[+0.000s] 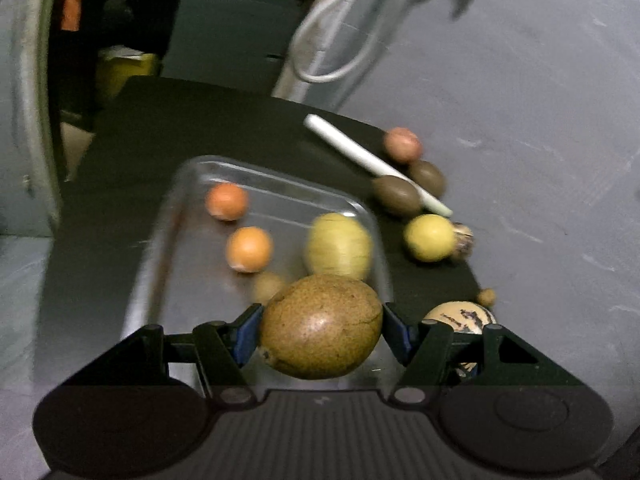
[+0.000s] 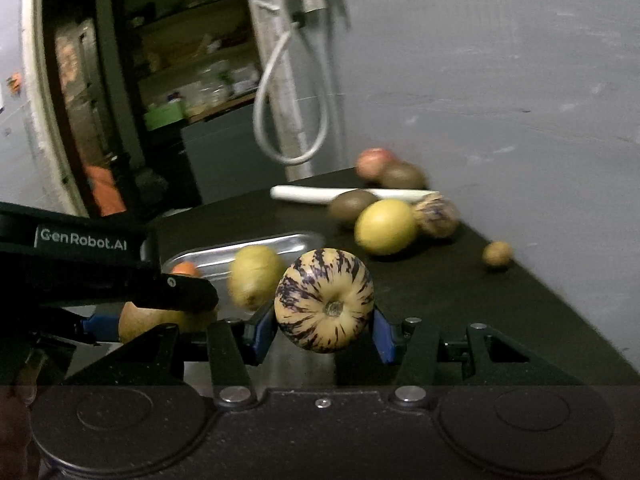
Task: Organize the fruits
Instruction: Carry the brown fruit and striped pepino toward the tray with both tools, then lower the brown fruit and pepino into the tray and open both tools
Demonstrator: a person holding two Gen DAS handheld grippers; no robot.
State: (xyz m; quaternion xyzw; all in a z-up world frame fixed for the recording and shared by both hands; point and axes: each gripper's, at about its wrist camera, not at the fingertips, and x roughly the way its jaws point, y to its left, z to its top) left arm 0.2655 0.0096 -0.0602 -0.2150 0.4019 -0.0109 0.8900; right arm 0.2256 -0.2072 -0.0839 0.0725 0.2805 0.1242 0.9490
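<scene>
My left gripper is shut on a large brown speckled fruit, held over the near end of the metal tray. The tray holds two orange fruits, a pale yellow fruit and a small tan fruit. My right gripper is shut on a cream fruit with purple stripes, just right of the tray; the same fruit shows in the left wrist view. The left gripper shows at the left of the right wrist view.
On the black table, right of the tray, lie a white stick, a pink fruit, two brown kiwis, a yellow round fruit, another striped fruit and a small tan fruit. A grey wall stands to the right.
</scene>
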